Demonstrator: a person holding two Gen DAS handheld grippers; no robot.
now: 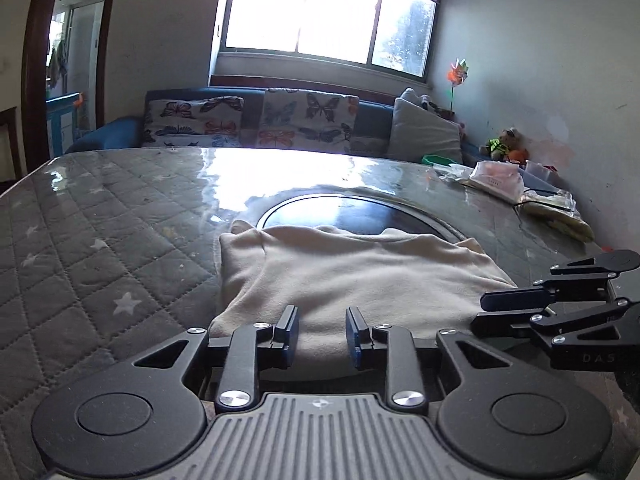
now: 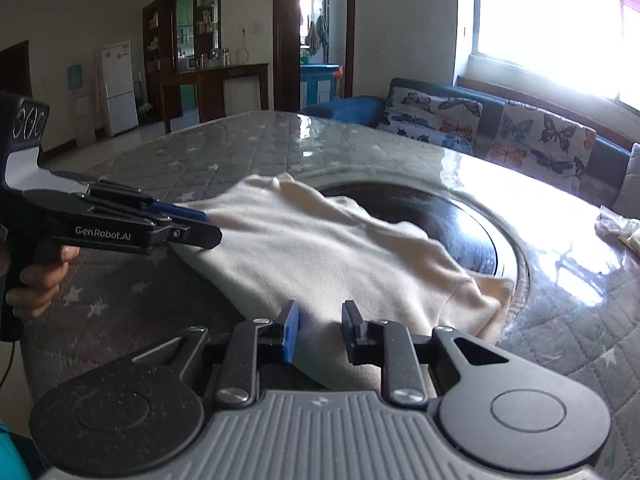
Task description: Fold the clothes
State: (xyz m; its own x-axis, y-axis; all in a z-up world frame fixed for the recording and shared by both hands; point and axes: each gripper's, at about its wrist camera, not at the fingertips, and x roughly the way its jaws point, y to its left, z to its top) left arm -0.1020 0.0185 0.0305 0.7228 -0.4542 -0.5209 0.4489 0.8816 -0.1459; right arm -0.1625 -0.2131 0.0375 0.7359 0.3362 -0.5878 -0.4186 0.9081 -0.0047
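The left gripper [image 1: 322,336] is hovering at the near edge of the table [image 1: 100,240], jaws slightly apart over the cloth's [image 1: 360,276] hem, pads not pressing it. The right gripper [image 2: 318,334] is standing likewise narrowly parted, gripping nothing. The cream cloth is lying folded mid-table, its far edge overlapping the dark round inset [image 1: 340,210].

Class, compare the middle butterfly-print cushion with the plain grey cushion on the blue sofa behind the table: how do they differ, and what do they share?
Pattern: the butterfly-print cushion is pale with coloured butterflies; the plain grey cushion has no print.
Pose: the butterfly-print cushion stands square against the sofa back; the plain grey cushion leans tilted.
Shared: both rest on the blue sofa below the window.
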